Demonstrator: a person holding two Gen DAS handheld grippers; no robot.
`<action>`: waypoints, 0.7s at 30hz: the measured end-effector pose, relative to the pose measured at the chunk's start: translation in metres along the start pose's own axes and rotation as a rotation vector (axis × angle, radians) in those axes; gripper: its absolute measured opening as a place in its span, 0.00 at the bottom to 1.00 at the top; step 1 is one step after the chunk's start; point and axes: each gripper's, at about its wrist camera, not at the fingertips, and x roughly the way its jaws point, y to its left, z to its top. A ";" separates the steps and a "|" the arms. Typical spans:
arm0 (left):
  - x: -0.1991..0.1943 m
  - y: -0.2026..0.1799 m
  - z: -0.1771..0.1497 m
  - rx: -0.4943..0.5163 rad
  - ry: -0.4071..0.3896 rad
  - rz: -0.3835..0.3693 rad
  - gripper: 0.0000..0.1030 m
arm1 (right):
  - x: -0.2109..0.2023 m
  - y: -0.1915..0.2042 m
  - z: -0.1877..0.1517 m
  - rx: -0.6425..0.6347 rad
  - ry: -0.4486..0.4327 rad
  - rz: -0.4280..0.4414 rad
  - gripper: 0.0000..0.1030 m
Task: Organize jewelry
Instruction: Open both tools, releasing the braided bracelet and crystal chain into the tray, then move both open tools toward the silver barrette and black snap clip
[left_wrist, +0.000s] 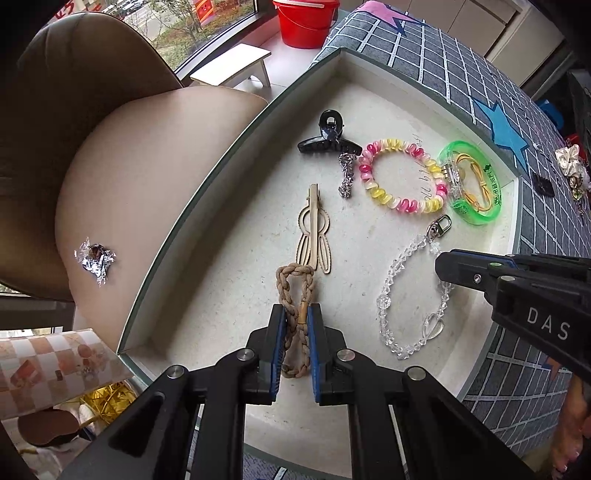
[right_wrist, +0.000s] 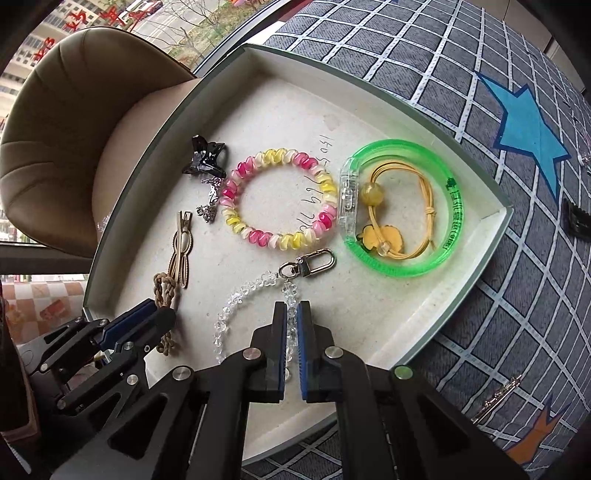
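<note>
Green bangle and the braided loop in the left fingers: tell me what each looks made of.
Green bangle: looks like translucent plastic or resin, glossy; light passes through it, and one section at its side is clear.

Braided loop: looks like tan woven cord or rope, matte; twisted strands show, with a small metallic-looking band. The left gripper is shut on it.

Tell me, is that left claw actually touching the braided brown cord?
Touching. The left wrist view shows the left gripper with both blue pads pressed against the braided brown cord, no gap either side.
</note>
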 end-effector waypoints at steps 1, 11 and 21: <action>-0.002 -0.001 -0.001 0.005 0.000 0.009 0.18 | -0.001 0.001 0.001 0.005 -0.001 0.004 0.06; -0.043 -0.007 -0.006 0.031 -0.108 0.044 1.00 | -0.057 -0.007 -0.007 0.057 -0.112 0.036 0.52; -0.076 -0.047 -0.015 0.139 -0.144 0.020 1.00 | -0.112 -0.077 -0.047 0.130 -0.170 -0.020 0.77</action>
